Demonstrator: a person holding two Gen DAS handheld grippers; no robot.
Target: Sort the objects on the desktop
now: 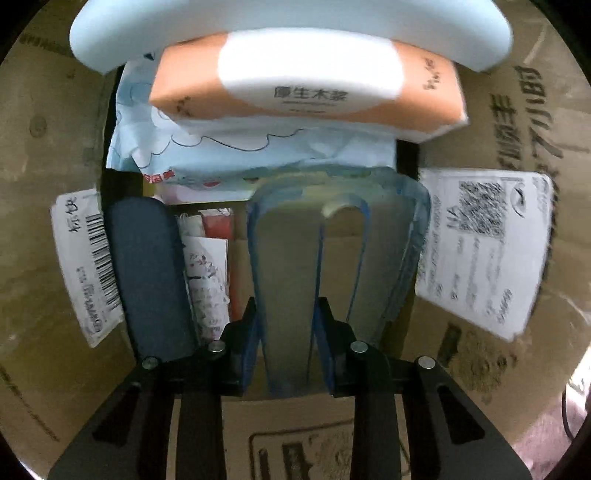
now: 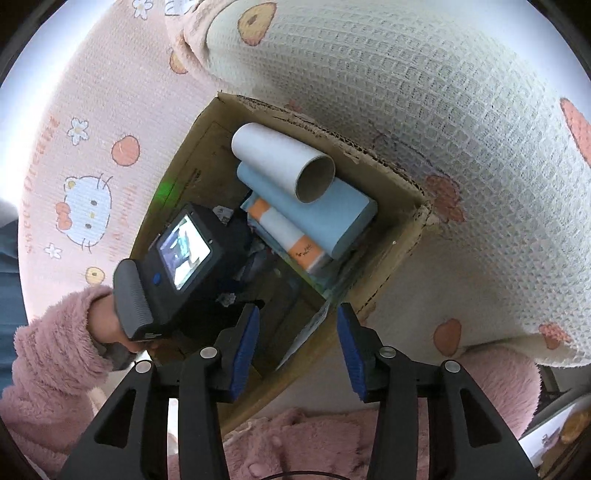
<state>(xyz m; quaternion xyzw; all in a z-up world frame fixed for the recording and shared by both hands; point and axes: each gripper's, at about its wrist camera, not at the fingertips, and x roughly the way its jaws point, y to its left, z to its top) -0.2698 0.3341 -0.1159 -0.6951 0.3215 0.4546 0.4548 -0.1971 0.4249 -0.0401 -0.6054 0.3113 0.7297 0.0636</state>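
My left gripper (image 1: 286, 325) is down inside a cardboard box (image 1: 498, 122) and is shut on a clear plastic tape dispenser (image 1: 332, 243) that sticks out forward between the blue pads. Ahead of it lie an orange tissue pack (image 1: 306, 88), a light blue patterned pack (image 1: 221, 147) and a pale blue roll (image 1: 288, 22). A dark blue case (image 1: 147, 273) stands at the left. In the right wrist view my right gripper (image 2: 297, 350) is open and empty above the box's near edge (image 2: 280, 391). The left gripper's body (image 2: 181, 254) reaches into the box there.
The box (image 2: 391, 177) sits on pink and white cartoon-print bedding (image 2: 443, 110). A cardboard tube roll (image 2: 284, 162), the blue roll (image 2: 306, 210) and the orange pack (image 2: 291, 236) fill its far end. Shipping labels (image 1: 484, 251) are stuck on the box walls.
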